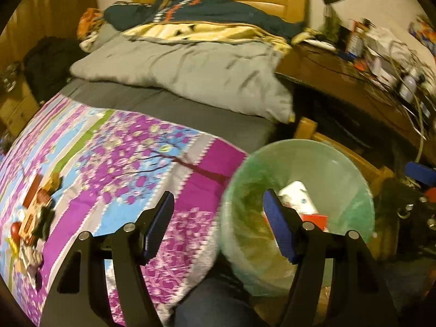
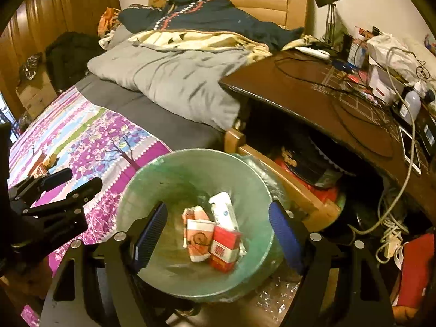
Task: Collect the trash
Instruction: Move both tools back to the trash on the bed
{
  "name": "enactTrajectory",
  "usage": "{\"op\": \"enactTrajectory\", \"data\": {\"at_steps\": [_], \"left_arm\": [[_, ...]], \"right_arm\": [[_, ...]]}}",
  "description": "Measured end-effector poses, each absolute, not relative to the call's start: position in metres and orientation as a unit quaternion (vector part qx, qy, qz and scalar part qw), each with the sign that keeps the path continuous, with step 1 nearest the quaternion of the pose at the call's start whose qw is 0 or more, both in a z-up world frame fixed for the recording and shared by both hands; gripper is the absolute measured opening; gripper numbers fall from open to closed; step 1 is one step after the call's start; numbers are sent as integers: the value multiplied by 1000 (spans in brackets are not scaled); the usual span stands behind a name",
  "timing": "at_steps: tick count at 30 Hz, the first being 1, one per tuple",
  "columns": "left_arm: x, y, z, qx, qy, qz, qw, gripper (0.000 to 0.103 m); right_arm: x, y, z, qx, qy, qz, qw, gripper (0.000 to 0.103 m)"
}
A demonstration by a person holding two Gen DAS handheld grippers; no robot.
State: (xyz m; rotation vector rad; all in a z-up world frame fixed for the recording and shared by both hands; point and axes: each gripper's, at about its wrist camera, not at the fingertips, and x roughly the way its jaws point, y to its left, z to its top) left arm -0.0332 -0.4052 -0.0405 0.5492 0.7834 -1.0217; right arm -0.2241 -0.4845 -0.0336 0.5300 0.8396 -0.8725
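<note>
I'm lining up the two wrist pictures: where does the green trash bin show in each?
Left wrist: green trash bin at lower right, partly behind the gripper's right finger.
Right wrist: green trash bin at bottom centre, framed by both fingers.
Shared landmark: the grey pillow.

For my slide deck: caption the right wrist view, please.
Open right claw above a green bin holding red cartons, beside the bed.

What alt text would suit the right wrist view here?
The right hand-held gripper hovers open and empty over a green bin holding red and white cartons. The left hand-held gripper is over the floral bedspread; a cluttered desk stands to the right.
</note>
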Motion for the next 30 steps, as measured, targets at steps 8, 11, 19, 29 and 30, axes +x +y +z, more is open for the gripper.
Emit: {"op": "enactTrajectory", "data": {"at_steps": [8, 11, 19, 29, 30], "left_arm": [[19, -356, -43, 209, 370, -391, 816, 65], [41, -334, -45, 192, 375, -360, 832, 65], [108, -257, -58, 141, 402, -264, 865, 65], [178, -126, -87, 60, 446, -129, 884, 65], [184, -110, -91, 50, 451, -113, 884, 65]], "right_arm": [[-189, -470, -22, 253, 336, -391, 819, 78], [-159, -456, -20, 240, 337, -364, 834, 78], [-69, -392, -15, 179, 351, -275, 877, 78], [17, -322, -39, 147, 399, -179, 887, 78], [26, -314, -42, 143, 405, -168, 887, 78]]}}
